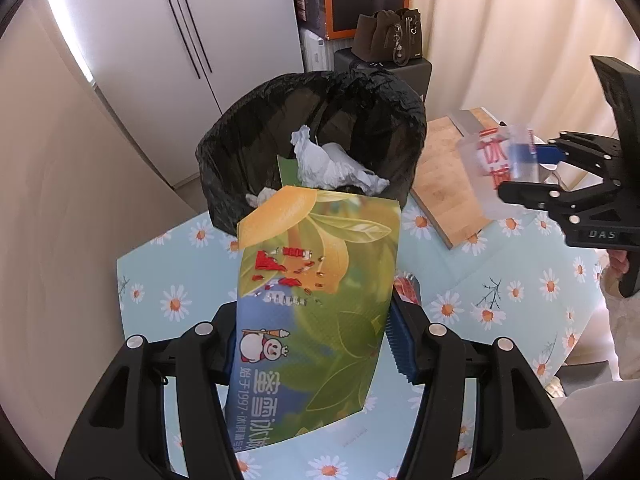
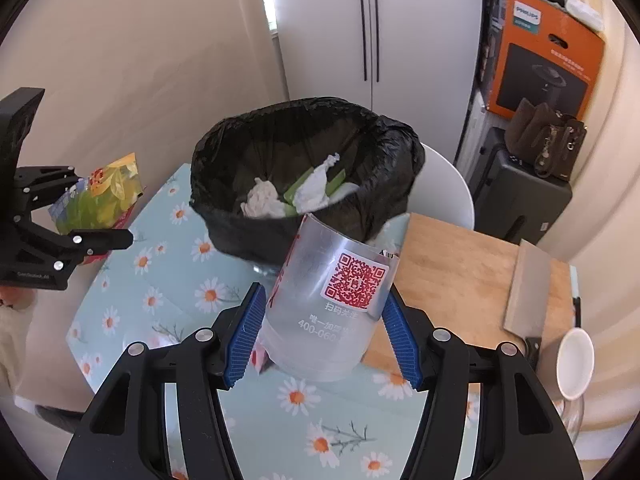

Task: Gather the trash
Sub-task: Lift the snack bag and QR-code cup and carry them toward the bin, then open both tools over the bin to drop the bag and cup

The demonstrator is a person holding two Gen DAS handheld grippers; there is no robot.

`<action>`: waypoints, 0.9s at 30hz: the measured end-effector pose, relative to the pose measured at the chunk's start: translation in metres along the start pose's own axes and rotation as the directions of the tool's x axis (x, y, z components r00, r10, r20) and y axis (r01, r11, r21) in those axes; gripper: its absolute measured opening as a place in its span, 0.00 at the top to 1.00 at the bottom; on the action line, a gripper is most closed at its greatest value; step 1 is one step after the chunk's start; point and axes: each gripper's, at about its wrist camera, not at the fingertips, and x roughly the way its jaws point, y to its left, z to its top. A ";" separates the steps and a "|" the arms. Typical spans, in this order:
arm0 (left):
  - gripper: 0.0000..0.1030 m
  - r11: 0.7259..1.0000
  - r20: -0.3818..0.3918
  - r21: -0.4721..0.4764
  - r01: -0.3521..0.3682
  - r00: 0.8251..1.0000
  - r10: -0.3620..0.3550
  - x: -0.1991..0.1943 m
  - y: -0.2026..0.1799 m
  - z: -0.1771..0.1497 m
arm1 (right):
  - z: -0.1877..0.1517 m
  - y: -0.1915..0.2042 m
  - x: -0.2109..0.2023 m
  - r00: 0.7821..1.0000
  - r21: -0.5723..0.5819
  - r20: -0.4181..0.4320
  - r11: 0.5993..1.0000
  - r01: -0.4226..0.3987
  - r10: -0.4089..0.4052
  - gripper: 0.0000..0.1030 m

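Left wrist view shows the left tool [image 1: 316, 344] pinching a green paper bag [image 1: 320, 300] and the right tool [image 2: 324, 328] clamping a clear plastic cup [image 2: 332, 304], both short of the black-lined bin [image 2: 308, 168] on the worktop [image 2: 168, 280], so each should clear the rim before letting go.

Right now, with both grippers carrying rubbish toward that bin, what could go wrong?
The clear cup sits tilted in the right gripper and might slip before reaching the bin. The paper bag in the left gripper is wide and could catch the rim. Both grippers converge, so they might bump.
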 end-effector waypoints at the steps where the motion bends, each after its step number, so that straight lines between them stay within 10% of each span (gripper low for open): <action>1: 0.43 1.000 0.002 0.005 0.002 1.000 -0.002 0.001 0.002 0.003 | 0.004 0.000 0.003 1.000 0.000 0.000 1.000 -0.006 0.006 0.46; 27: 0.43 0.993 0.069 0.035 0.112 0.991 -0.114 0.080 0.037 0.085 | 0.101 -0.012 0.078 0.998 -0.057 0.010 0.997 -0.054 0.054 0.44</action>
